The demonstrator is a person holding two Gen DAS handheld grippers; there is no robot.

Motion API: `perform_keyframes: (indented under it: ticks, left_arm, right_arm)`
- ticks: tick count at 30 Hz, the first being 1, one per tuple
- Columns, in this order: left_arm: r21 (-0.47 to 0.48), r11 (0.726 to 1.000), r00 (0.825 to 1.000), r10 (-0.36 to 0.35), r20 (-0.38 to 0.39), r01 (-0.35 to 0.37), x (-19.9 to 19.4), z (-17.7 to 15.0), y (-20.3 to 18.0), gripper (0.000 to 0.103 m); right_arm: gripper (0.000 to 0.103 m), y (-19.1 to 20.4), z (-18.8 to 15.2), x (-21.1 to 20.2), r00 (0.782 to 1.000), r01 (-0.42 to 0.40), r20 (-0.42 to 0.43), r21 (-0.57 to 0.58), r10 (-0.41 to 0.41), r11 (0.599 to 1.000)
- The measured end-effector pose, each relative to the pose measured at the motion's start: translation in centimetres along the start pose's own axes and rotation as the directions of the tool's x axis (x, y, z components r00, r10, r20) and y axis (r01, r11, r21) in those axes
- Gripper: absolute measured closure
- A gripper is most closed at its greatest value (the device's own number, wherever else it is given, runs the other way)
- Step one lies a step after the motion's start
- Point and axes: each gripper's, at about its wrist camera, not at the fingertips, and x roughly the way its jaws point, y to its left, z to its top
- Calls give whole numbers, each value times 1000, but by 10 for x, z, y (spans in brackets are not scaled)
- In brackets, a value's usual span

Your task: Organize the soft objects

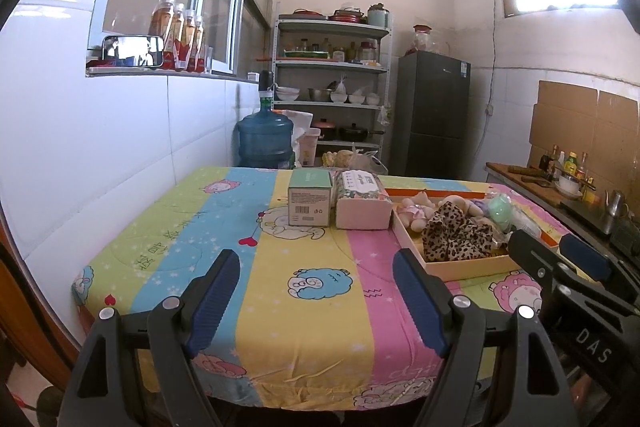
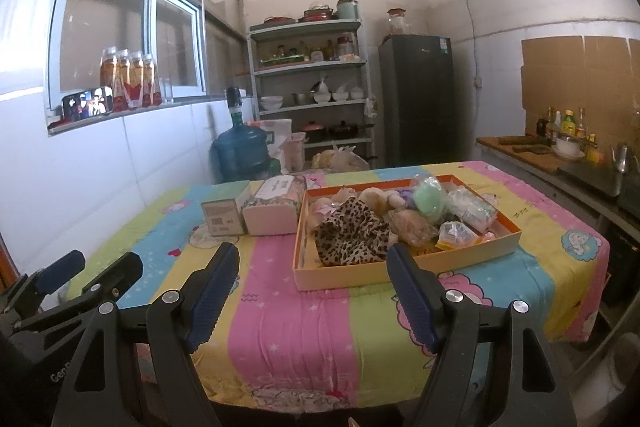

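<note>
A shallow orange-rimmed tray [image 2: 404,273] sits on the table and holds soft things: a leopard-print cloth [image 2: 350,233], plush toys [image 2: 374,199], a green ball [image 2: 430,199] and plastic-wrapped packets [image 2: 472,213]. The tray also shows in the left wrist view [image 1: 468,267], with the leopard cloth [image 1: 456,235]. My right gripper [image 2: 312,263] is open and empty, hovering over the near table edge in front of the tray. My left gripper [image 1: 316,271] is open and empty, left of the tray. The right gripper shows in the left wrist view [image 1: 560,251], the left one in the right wrist view [image 2: 100,267].
A green carton [image 2: 224,215] and a tissue pack [image 2: 274,207] stand left of the tray on the striped cartoon tablecloth [image 2: 280,307]. A water jug [image 2: 240,149], shelf rack [image 2: 312,83] and fridge [image 2: 418,99] stand behind. A kitchen counter [image 2: 560,163] runs along the right.
</note>
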Motion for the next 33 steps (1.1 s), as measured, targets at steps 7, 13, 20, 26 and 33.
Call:
perform_keyframes:
  ticks: [7,13,20,26,33]
  left_arm:
    - [0,1000,1000,0,0,0,0,0,0,24]
    - [0,1000,1000,0,0,0,0,0,0,24]
    - [1,1000,1000,0,0,0,0,0,0,24]
    - [0,1000,1000,0,0,0,0,0,0,24]
    - [0,1000,1000,1,1,-1,0,0,0,24]
  right_arm:
    - [25,0,0,-1,1000,-1,0,1,1,1000]
    - [25,0,-1,0,1000,-1,-1,1,1,1000]
    - [25,2,-1,-1,1000,-3,-2,1,3,1000]
    - [25,2,-1,-1,1000,-2,-2,2,2,1000]
    - [25,3,-1,-1,1000,-5,-4,1,5,1000]
